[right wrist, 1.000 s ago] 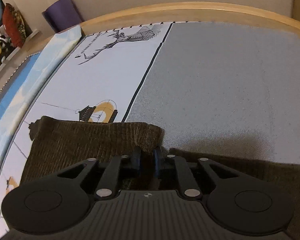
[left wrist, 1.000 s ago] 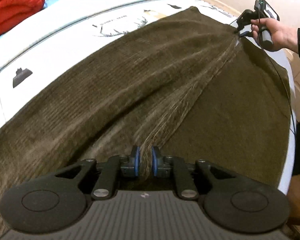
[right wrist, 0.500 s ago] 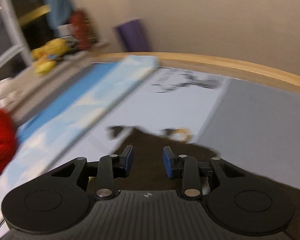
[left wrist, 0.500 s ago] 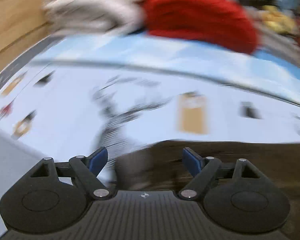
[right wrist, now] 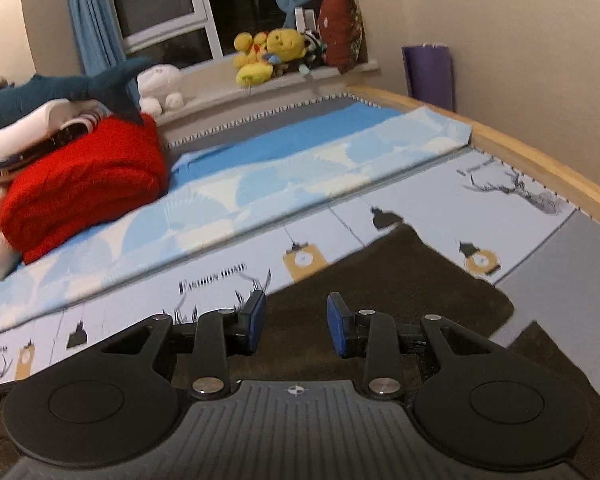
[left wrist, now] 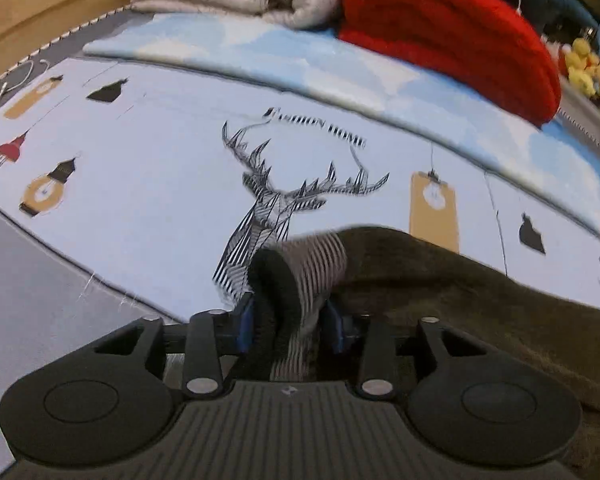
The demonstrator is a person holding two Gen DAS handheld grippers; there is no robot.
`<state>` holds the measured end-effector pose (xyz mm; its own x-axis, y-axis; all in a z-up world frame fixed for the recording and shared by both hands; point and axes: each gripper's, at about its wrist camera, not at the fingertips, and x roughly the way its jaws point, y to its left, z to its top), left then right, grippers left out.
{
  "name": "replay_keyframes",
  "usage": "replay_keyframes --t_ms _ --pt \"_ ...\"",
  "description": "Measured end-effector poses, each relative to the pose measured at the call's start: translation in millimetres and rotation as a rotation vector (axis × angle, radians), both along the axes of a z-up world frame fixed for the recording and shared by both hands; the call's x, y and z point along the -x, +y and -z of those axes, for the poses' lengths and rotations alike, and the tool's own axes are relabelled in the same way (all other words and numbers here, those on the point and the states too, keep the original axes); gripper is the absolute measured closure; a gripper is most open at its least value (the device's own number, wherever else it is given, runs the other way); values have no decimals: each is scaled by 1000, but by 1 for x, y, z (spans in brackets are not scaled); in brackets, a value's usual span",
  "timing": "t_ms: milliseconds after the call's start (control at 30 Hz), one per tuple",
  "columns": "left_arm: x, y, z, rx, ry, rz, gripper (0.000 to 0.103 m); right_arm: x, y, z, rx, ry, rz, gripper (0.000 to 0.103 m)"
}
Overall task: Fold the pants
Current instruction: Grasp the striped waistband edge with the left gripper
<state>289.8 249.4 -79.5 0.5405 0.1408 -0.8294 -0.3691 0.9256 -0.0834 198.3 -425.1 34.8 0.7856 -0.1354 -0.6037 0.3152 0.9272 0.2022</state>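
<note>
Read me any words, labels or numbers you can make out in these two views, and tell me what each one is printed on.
"FASHION HOME", partly blurred: striped lettering on the printed bed sheet, above the line-drawn deer.
The same lettering in the right wrist view: too motion-blurred to read.
Small text beside the far deer near the wooden bed frame: too small to read.
No readable label shows on the pants or on either hand-held gripper.

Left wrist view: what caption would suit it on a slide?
Left gripper pinches the brown pants by a striped-lined edge.
</note>
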Motion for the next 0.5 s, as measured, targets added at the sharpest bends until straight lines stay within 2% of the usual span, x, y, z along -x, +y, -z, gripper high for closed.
replay_keyframes --t_ms 67,133,233,300,367,433,500 --pt "13 2 -17 -15 -24 -39 45 7 1 -2 3 8 -3 68" --pt "26 8 -35 27 -17 -71 43 16 2 -5 4 8 -17 68" --pt "49 17 -54 122 61 -71 43 30 2 -10 19 -1 -46 68" --pt "77 13 -70 123 65 -33 43 43 4 -19 35 -22 -71 67" --pt "107 3 -70 120 66 12 39 56 3 -27 45 -45 -92 61" --pt "136 -6 -56 148 79 53 33 72 1 -30 69 -65 -110 58" --pt "156 -11 -41 137 102 91 31 86 -1 -28 112 -60 -107 57"
